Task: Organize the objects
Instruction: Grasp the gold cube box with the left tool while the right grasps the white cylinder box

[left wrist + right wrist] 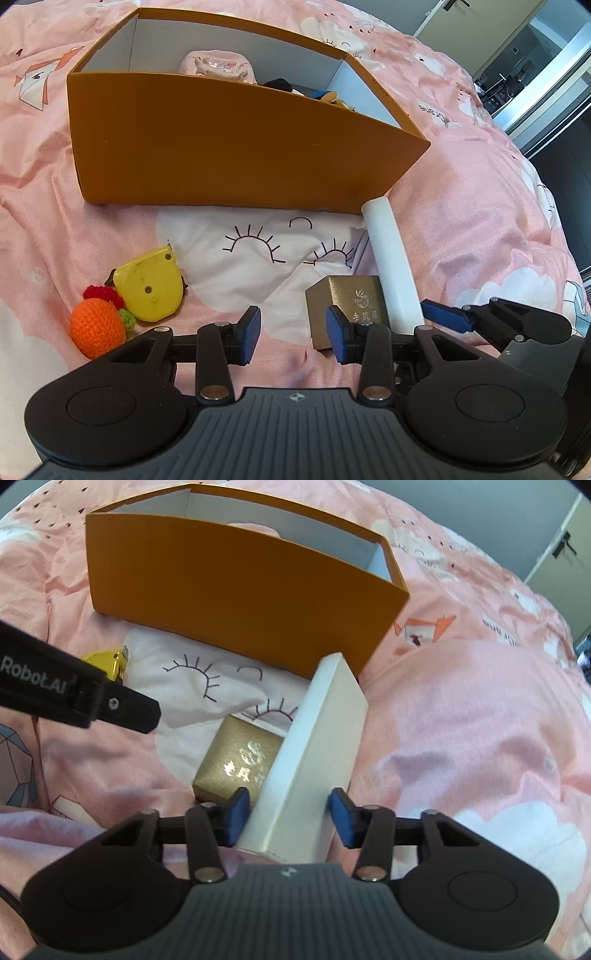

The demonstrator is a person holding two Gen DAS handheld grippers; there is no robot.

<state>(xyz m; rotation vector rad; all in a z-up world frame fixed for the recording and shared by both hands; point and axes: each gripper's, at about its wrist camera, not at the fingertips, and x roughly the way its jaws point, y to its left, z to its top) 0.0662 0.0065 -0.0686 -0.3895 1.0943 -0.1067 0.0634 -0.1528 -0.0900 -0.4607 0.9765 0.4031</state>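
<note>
On a pink duvet stands an open orange box (229, 147) (229, 590). A long white box (317, 746) (391, 258) leans toward its near corner, and my right gripper (289, 812) is shut on the white box's near end. One of its blue fingers (447, 319) shows in the left wrist view. A small gold box (347, 295) (236, 764) lies just left of the white one. My left gripper (294, 332) is open with nothing between its pads; the gold box sits just beyond its right finger.
A yellow tape measure (149, 288) (105, 661), a crocheted orange fruit (98, 328) and a red crocheted piece (103, 295) lie at the left. The orange box holds a pink item (218, 66) and some dark things. The duvet (480, 206) is rumpled.
</note>
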